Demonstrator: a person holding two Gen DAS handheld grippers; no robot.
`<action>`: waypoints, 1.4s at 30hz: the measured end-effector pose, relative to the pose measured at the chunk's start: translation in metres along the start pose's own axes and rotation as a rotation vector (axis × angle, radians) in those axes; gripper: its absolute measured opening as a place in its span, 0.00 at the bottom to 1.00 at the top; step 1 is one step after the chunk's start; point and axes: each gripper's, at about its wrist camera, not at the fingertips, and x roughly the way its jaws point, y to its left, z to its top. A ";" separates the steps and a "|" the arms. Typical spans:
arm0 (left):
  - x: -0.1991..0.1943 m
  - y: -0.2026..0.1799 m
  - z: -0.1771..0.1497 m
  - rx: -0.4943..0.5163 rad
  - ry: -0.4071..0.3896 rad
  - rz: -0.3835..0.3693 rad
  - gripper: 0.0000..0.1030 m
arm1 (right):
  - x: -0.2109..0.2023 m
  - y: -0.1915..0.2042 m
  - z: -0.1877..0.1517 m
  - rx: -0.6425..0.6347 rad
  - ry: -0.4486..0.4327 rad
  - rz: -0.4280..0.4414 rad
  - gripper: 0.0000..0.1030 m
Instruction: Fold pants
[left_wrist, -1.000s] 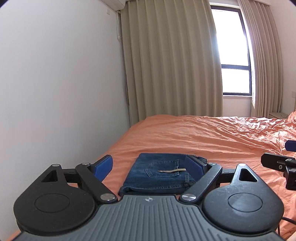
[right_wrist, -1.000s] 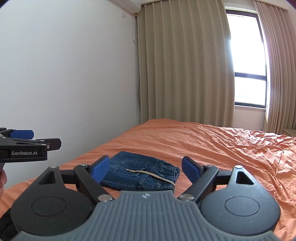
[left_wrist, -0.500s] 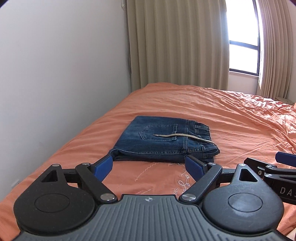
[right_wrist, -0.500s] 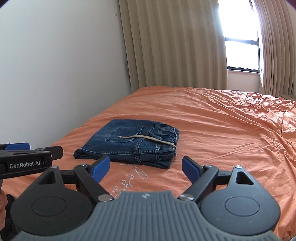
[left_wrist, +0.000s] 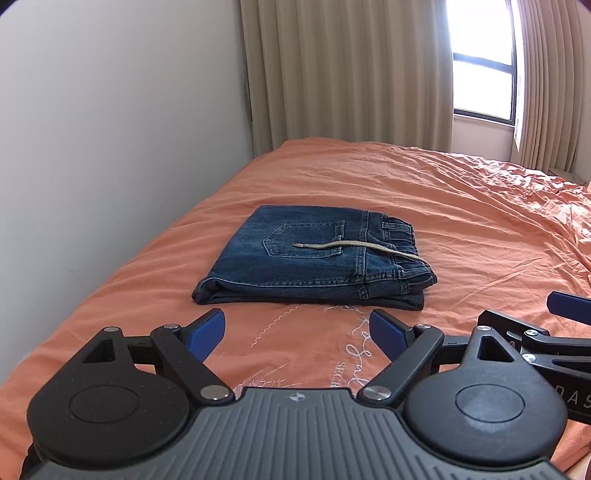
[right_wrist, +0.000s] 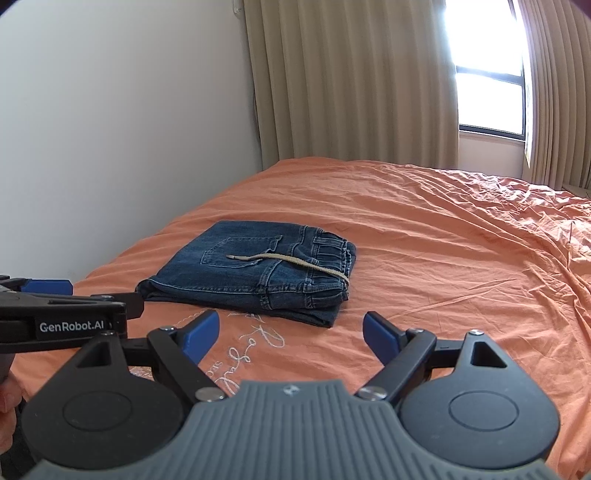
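1. The left gripper (left_wrist: 297, 330) hangs above the orange bedspread (left_wrist: 461, 206) with its jaws spread wide and nothing between them; only embroidered cloth shows in the gap.
2. The right gripper (right_wrist: 291, 332) is likewise wide at the jaws and carries nothing, with the bedspread's white stitched lettering (right_wrist: 236, 365) showing in the gap.
3. The pants (left_wrist: 314, 254), blue denim, lie folded into a compact rectangle on the bed, ahead of both pairs of jaws and apart from them.
4. In the left wrist view the folded pants sit straight ahead of the jaws, with the near folded edge facing the fingertips and a strip of bedspread between.
5. In the right wrist view the pants (right_wrist: 255, 269) lie ahead and slightly to the left of the jaws, nearer the left fingertip than the right.
6. A back pocket faces up, and the elastic waistband (left_wrist: 399, 236) is on the right end of the bundle.
7. A beige drawstring (left_wrist: 354, 246) trails across the top layer from the waistband toward the pocket.
8. The left gripper's side, marked "GenRobot.AI", appears at the left edge of the right wrist view, level with the right jaws.
9. Beyond the jaws stand a white wall (left_wrist: 110, 129), beige curtains (left_wrist: 351, 74) and a bright window (left_wrist: 480, 85).
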 end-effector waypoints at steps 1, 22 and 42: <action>-0.001 -0.001 0.000 0.000 -0.001 0.003 0.99 | -0.001 0.000 0.000 0.001 -0.001 0.001 0.79; -0.009 0.000 0.006 0.004 -0.010 0.011 0.99 | -0.018 -0.001 0.002 0.009 -0.028 0.018 0.79; -0.011 0.001 0.006 0.009 -0.012 0.010 0.99 | -0.020 0.000 0.005 0.016 -0.031 0.021 0.79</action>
